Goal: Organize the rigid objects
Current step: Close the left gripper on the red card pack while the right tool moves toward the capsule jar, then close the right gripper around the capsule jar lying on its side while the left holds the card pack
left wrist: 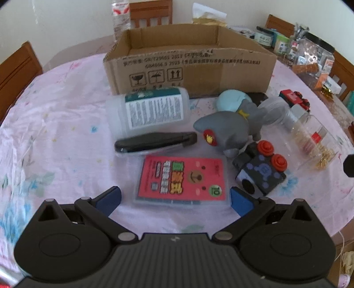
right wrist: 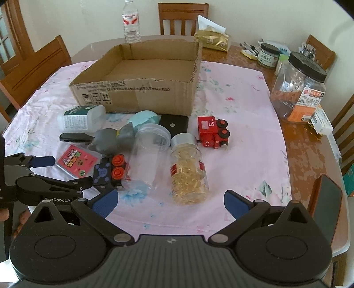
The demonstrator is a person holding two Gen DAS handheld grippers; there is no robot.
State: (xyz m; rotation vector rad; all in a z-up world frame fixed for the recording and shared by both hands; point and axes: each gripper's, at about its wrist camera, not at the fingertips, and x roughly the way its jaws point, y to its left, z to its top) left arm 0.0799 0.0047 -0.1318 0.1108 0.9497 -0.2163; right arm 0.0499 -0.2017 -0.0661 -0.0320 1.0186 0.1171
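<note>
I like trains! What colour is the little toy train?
Red toy train with black wheels, clearest in the right wrist view.

This is a home dining room. A wooden dining table (right wrist: 309,141) under a pink floral cloth (right wrist: 243,106) anchors it, with slatted wooden chairs (right wrist: 183,18) drawn up around its edges. On the table's far side stand a water bottle (right wrist: 131,22) and a tissue pack (right wrist: 213,38); at its right edge sit snack jars (right wrist: 298,86) (household clutter). Left of the table, a wood-framed glazed door (right wrist: 8,37) shows.
</note>
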